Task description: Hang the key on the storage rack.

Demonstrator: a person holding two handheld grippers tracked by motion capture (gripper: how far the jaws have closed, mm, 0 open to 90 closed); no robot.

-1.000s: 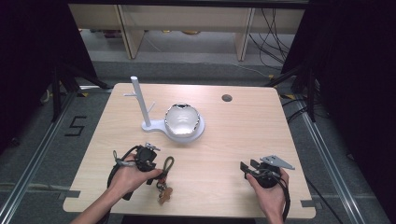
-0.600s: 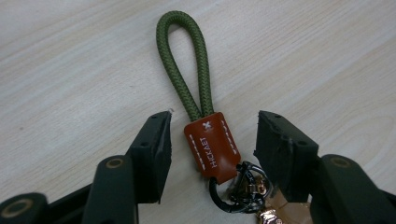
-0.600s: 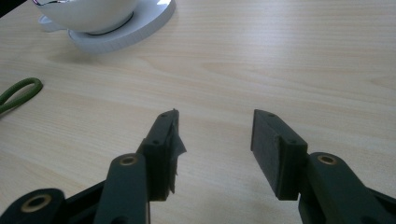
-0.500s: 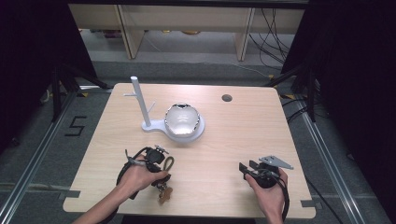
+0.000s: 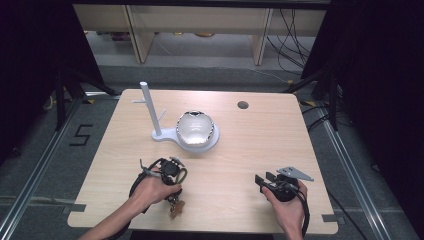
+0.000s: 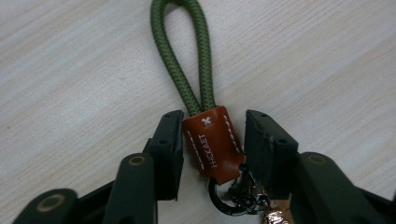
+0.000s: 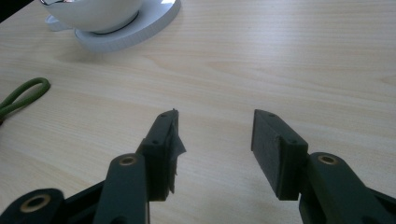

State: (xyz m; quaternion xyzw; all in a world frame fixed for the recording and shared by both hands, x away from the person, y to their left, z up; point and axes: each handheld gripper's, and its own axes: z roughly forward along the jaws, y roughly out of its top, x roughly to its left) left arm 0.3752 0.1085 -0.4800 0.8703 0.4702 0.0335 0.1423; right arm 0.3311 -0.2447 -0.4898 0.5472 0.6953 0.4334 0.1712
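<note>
Here the left gripper (image 6: 212, 140) stands with its jaws spread on either side of the keychain's brown leather tab (image 6: 214, 142), a small gap on each side. The green cord loop (image 6: 180, 56) runs away from the jaws across the wooden table (image 6: 327, 70); the metal ring (image 6: 229, 200) lies back between them. Well apart, the right gripper (image 7: 215, 140) is spread over bare wood, near the white stand (image 7: 140, 28).

"hickaet" on the brown leather tab (image 6: 213, 142); "5" taped on the floor (image 5: 80, 135)
</note>
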